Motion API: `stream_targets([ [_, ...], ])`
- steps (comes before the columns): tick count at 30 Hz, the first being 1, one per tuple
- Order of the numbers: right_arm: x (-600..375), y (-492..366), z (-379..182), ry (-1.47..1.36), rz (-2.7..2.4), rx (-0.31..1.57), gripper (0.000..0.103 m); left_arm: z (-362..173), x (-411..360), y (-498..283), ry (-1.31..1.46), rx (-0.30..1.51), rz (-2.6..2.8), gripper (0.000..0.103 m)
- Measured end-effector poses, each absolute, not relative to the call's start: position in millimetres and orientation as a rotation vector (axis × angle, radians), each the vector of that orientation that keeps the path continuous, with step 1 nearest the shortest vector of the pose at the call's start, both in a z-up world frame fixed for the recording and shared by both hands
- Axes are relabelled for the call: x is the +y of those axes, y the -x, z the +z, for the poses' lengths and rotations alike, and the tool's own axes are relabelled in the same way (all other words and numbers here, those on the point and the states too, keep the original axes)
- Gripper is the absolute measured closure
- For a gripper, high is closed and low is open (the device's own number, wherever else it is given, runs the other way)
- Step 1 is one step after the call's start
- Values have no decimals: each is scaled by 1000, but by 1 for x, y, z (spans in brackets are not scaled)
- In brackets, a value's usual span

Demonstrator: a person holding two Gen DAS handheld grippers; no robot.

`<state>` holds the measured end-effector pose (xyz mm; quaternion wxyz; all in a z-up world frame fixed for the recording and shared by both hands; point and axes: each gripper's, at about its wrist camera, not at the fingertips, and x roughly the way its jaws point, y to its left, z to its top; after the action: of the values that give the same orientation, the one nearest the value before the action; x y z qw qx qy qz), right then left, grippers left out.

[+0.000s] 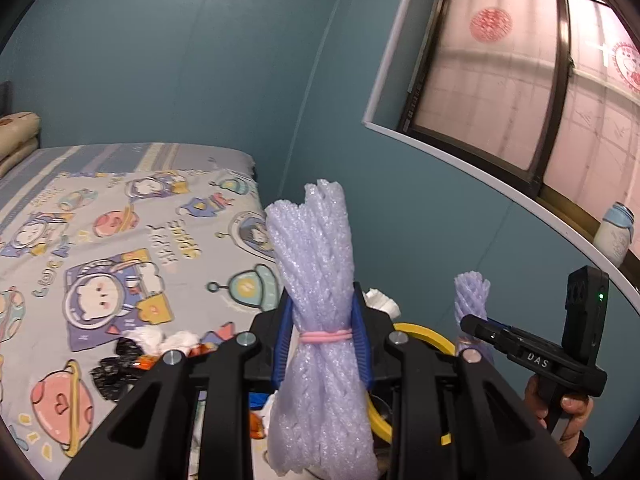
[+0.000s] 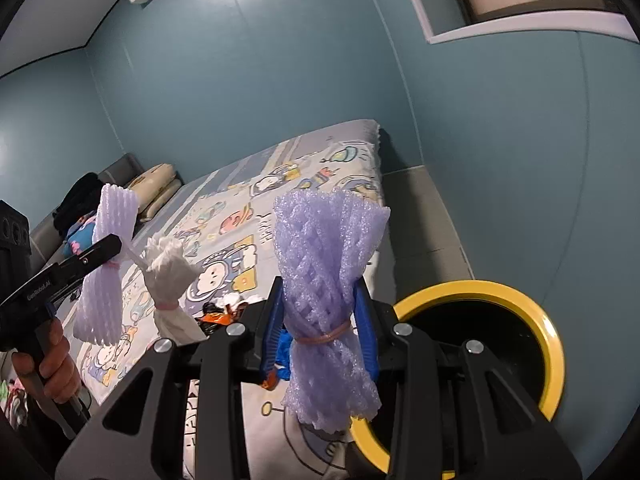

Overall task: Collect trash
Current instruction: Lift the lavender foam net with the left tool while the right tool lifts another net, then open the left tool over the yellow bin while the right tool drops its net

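Note:
My left gripper point(image 1: 323, 340) is shut on a purple foam net bundle point(image 1: 316, 272) tied with a pink band, held upright above the bed's edge. My right gripper point(image 2: 320, 336) is shut on a second purple foam net bundle point(image 2: 328, 264), held beside the yellow-rimmed bin point(image 2: 548, 332). The bin also shows in the left wrist view point(image 1: 424, 332), behind my fingers. The right gripper appears in the left wrist view point(image 1: 476, 326) with its bundle point(image 1: 472, 296). The left gripper appears in the right wrist view point(image 2: 108, 250) with its bundle point(image 2: 108, 264). A white tied bundle point(image 2: 168, 280) stands near it.
The bed point(image 1: 100, 240) with a cartoon sheet carries more trash: white wads point(image 1: 160, 338), black pieces point(image 1: 108, 372) and orange scraps point(image 2: 216, 314). Blue walls stand close behind. A window sill holds a jar point(image 1: 614, 236). Pillows point(image 2: 156, 184) lie at the bed's head.

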<state>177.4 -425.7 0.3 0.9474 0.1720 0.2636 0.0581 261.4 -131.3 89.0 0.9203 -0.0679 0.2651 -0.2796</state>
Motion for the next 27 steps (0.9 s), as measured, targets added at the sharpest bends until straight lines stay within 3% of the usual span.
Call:
stream_targets([
  [27, -505, -170, -65, -472, -46, 639, 71, 14, -287, -288, 91, 711, -780, 78],
])
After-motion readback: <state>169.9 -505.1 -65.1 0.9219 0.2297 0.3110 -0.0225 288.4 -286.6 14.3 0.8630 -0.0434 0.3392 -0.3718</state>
